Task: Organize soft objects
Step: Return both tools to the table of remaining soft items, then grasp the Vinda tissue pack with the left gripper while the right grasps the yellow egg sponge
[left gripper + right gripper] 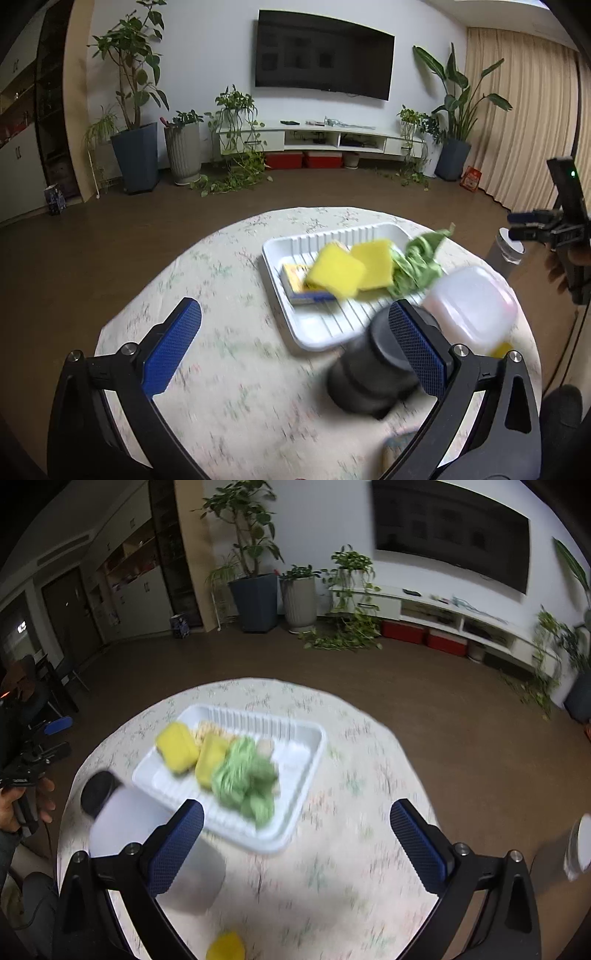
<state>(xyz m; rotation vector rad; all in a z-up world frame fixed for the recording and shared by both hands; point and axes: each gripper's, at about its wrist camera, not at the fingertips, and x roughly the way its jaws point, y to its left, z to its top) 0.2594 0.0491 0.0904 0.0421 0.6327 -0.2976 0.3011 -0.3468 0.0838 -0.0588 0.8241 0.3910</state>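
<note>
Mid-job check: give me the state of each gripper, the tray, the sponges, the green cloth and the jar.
left gripper: open, empty.
right gripper: open, empty.
white tray: on the table, holding soft items.
yellow sponges: two, in the tray.
green cloth: crumpled, in the tray.
clear jar: lying on its side, black lid on.

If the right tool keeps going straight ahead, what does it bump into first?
Probably the white tray, near the green cloth. The right tool is open and empty; blur makes depth uncertain.

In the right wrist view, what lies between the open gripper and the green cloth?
Only the near rim of the white ribbed plastic tray, beyond the right hand-held gripper; crumpled green cloth lies inside.
</note>
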